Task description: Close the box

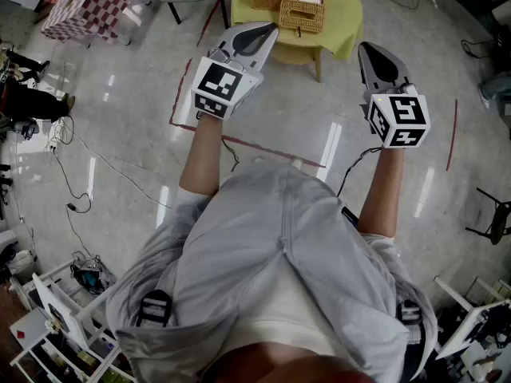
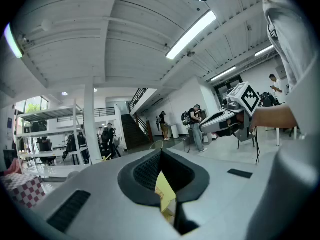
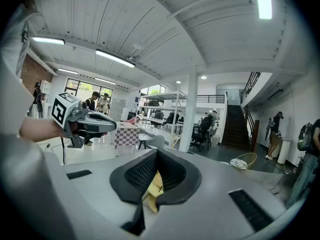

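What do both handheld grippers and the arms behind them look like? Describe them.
Both the left gripper and right gripper are smooth grey tapered shells with black textured pads. Each carries a white cube with black square markers. A thin black cable trails from the right one. The short-sleeved top is pale grey.

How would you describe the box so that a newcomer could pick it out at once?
Find the round yellow-green table on the shiny grey floor, at the top of the head view. On it sits the box: tan woven wicker, split into compartments, the only thing seen on that table.
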Action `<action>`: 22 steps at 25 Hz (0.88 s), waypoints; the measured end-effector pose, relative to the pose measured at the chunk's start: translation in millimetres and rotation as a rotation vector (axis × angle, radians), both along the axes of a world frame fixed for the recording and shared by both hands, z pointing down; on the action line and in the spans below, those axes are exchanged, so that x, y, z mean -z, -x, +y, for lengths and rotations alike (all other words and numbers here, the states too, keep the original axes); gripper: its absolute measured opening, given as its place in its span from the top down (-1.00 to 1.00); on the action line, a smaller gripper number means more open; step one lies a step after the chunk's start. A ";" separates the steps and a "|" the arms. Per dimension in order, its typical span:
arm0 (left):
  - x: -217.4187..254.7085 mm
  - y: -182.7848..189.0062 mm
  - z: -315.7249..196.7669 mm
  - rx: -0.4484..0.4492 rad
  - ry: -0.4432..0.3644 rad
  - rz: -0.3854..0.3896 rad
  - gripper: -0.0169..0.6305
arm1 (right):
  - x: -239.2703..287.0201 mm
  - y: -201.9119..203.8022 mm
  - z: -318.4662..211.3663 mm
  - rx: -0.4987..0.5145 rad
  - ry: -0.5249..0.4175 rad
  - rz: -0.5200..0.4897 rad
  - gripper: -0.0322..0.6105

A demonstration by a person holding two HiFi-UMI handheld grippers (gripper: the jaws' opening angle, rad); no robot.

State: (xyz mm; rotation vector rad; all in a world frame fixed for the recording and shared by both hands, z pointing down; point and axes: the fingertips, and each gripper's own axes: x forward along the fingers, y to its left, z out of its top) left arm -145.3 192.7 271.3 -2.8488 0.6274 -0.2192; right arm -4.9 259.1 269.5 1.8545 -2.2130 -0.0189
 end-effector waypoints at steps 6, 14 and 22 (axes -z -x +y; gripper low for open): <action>-2.9 -6.5 2.8 0.001 0.028 0.008 0.86 | -8.1 -12.1 3.1 -0.007 0.023 -0.025 0.83; -12.6 -22.9 5.9 0.067 0.036 -0.013 0.86 | -21.1 -39.7 5.8 0.024 0.050 -0.041 0.83; -29.7 -37.3 -10.3 0.102 0.062 -0.034 0.86 | -30.3 -58.7 -10.0 0.054 0.040 -0.068 0.83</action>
